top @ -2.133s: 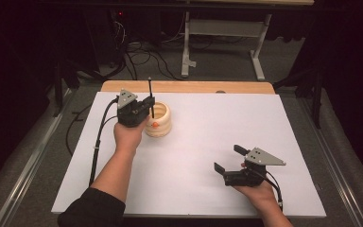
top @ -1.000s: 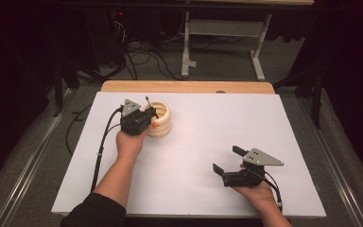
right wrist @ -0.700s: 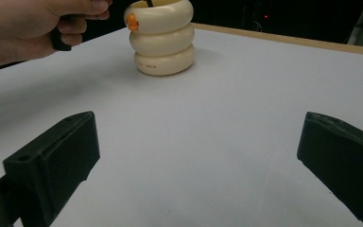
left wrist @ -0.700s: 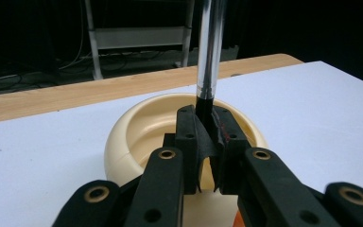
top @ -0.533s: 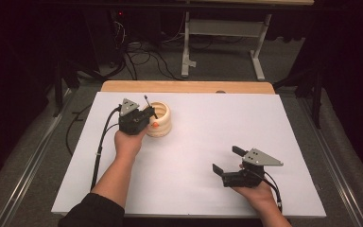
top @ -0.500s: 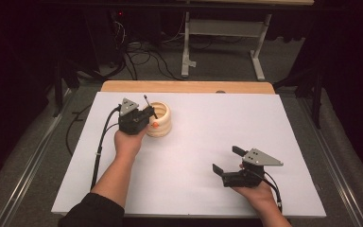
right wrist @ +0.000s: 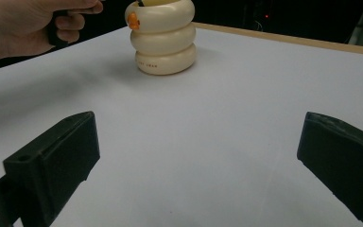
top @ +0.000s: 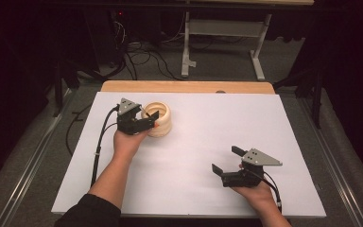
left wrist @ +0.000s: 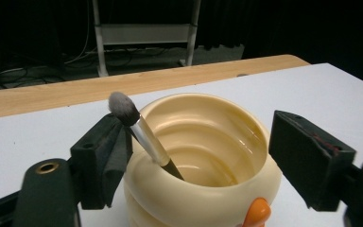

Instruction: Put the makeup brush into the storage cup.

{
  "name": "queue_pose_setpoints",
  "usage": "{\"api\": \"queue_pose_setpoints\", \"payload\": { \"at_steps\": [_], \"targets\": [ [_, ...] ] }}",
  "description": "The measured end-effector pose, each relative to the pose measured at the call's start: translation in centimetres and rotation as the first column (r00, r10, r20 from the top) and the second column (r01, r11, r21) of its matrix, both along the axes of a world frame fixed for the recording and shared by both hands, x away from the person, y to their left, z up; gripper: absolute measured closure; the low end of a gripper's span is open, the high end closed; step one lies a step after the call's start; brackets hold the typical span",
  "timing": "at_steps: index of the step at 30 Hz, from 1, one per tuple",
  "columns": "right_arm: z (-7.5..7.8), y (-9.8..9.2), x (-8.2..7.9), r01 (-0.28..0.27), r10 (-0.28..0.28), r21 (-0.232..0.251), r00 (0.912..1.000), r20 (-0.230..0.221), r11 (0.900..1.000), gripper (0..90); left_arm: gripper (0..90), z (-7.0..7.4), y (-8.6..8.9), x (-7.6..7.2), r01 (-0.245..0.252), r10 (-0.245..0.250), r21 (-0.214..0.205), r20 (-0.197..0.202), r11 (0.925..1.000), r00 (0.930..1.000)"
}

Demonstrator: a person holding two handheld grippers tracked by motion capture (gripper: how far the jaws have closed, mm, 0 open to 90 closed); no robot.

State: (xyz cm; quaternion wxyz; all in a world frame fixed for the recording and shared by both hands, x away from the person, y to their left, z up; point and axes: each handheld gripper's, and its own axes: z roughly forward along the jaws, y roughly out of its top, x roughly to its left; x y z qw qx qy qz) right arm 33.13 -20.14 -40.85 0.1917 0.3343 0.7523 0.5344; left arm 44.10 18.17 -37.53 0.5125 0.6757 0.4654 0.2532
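Looking down, we see the left gripper [left wrist: 194,156], jaws just opened, around the cup [left wrist: 203,161]; the brush [left wrist: 139,132] leans inside, and the right gripper [top: 227,163] is open.

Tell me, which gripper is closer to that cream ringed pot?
Left. The left gripper has just opened, its jaws either side of the pot; the right gripper rests far across the table.

Both grippers are black, blocky tools. The left gripper [top: 144,120] carries a grey three-cornered plate at its 10 o'clock corner, and a black cable trails off toward 7 o'clock. The right gripper [top: 224,161] bears a similar grey plate with small dark screw holes and a looping black cable. A black sleeve [top: 87,213] covers the left forearm.
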Motion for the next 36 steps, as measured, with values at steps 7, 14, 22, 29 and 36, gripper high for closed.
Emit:
{"api": "queue_pose_setpoints", "payload": {
  "at_steps": [7,14,22,29,36],
  "targets": [
    [0.0,0.0,0.0,0.000,0.000,-0.001,1.0000,0.001,1.0000,1.3,18.5,0.1,0.3,-0.4,0.012,-0.012,-0.003,0.001,0.9999,0.9999],
    [0.0,0.1,0.0,-0.001,0.001,-0.004,1.0000,-0.002,1.0000,1.3,17.8,-0.4,0.8,-1.1,0.023,-0.023,0.002,0.000,0.9997,0.9997],
    [0.0,0.1,0.0,0.000,0.000,-0.006,1.0000,-0.003,1.0000,1.3,16.8,-1.3,1.4,-2.5,0.039,-0.039,-0.002,0.000,0.9992,0.9992],
    [0.0,0.1,-0.1,-0.001,0.001,-0.009,1.0000,-0.002,1.0000,1.3,16.4,-1.7,1.5,-4.0,0.067,-0.067,-0.008,0.005,0.9977,0.9978],
    [0.0,0.2,-0.1,-0.001,0.001,-0.009,1.0000,0.001,1.0000,1.3,16.4,-1.9,1.5,-5.4,0.094,-0.094,-0.013,0.001,0.9955,0.9956]
  ]
}}
